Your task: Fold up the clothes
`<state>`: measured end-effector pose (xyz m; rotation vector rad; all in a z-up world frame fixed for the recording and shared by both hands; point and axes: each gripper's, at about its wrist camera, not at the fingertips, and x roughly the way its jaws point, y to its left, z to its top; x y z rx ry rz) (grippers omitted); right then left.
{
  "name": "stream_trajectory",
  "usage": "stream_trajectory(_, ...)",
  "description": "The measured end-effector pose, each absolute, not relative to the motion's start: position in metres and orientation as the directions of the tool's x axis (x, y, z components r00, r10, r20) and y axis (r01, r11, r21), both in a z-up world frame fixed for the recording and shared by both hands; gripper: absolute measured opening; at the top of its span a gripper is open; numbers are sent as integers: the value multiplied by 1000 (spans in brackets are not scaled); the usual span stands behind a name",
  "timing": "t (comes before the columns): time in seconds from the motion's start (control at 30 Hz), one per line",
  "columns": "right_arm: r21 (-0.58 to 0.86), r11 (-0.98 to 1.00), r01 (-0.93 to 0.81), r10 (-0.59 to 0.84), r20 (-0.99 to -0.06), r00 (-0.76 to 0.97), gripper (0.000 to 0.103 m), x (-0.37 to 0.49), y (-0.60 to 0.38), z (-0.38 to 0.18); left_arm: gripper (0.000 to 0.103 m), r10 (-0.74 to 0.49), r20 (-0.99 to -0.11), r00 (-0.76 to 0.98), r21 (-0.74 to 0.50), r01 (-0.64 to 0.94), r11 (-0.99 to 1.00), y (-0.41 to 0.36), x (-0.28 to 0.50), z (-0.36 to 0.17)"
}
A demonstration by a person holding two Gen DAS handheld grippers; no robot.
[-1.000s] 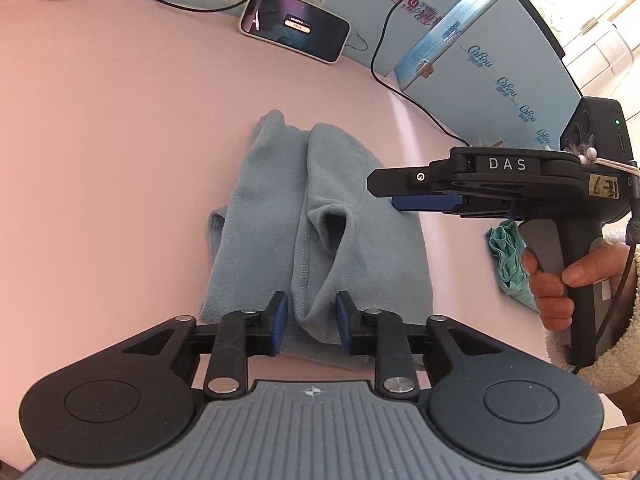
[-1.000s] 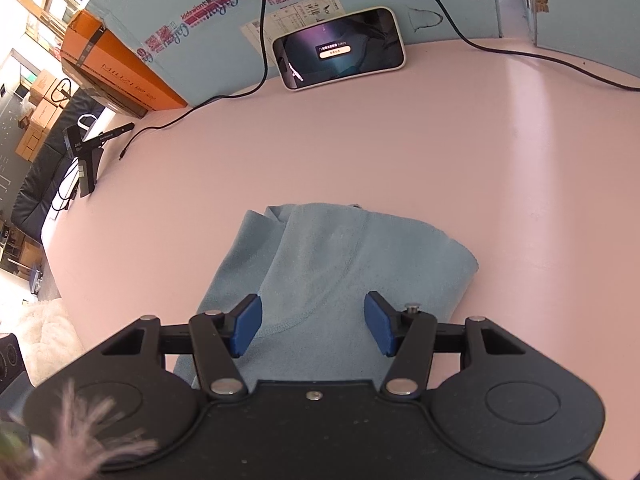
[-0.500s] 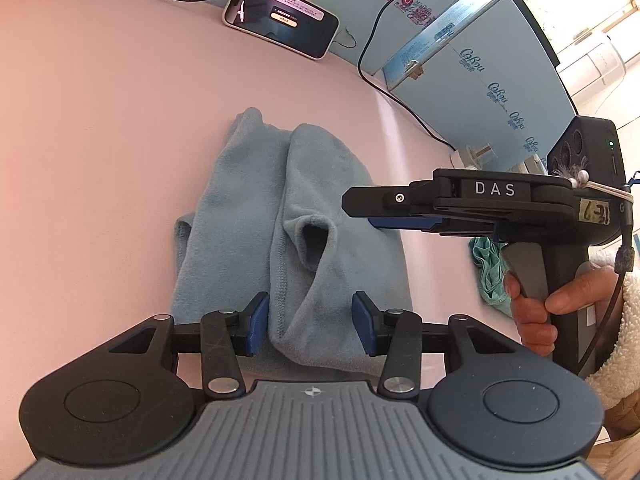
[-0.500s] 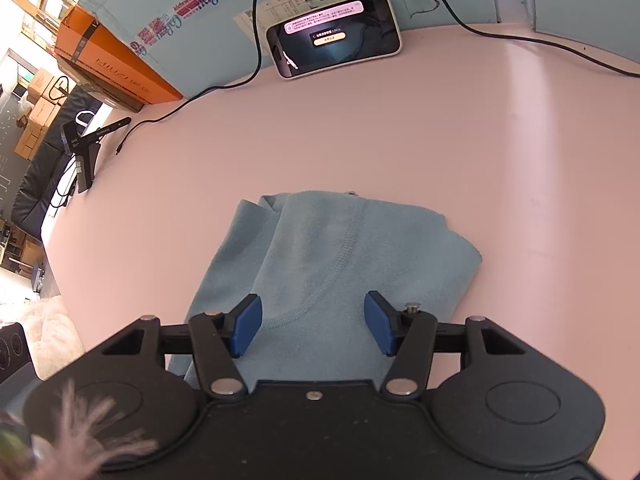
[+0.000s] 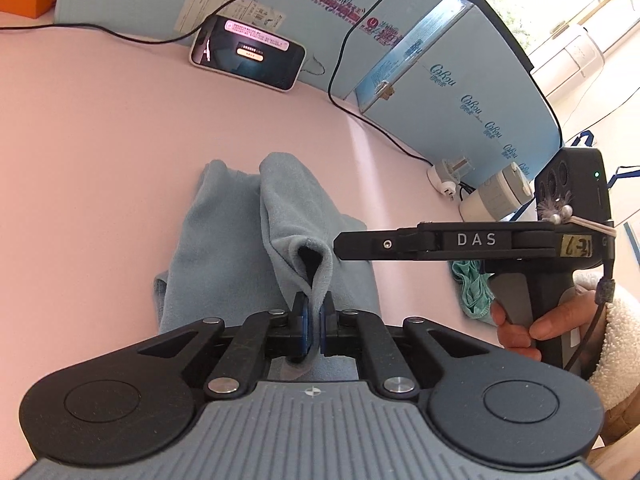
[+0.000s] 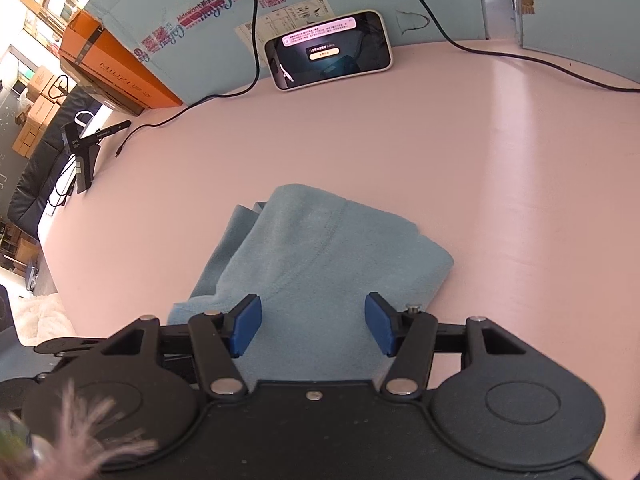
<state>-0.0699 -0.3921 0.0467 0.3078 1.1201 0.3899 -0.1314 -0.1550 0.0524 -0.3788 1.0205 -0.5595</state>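
Left gripper [image 5: 314, 320] clamped on soft, floppy blue fleece garment's [image 5: 236, 248] hem ridge, right gripper [image 6: 312, 330] hovering apart — light, drapey, best pinched at edges.

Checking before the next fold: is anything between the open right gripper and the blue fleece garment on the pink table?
Nothing visible. The right gripper hangs open directly over the blue fleece garment, with only cloth showing between its blue pads. The left gripper is shut on a raised fold of it.

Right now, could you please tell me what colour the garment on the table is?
The garment is plain light blue, no pattern; it shows best in the right wrist view.
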Motion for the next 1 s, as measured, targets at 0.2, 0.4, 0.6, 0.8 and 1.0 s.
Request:
stream_trajectory(0.2,443,875,-194,483,-782,395,58,-67,-375,54,5,-557,-706,437,-503,244,829,-143,-137,53)
stream_trajectory(0.4,452,854,-259,520,-768,375,58,-66,-348,55,5,-532,-714,455,-487,223,844,-131,-144,50)
stream_trajectory(0.6,469,835,-287,545,-775,319,58,-62,-329,43,5,-474,-768,431,-443,178,879,-118,-148,23)
stream_trajectory(0.8,405,861,-307,491,-820,296,58,-62,-311,29,14,-483,-771,414,-474,133,870,-106,-149,2)
stream_trajectory(1.0,376,873,-309,468,-826,316,58,-65,-306,31,24,-461,-766,448,-437,162,885,-98,-151,29)
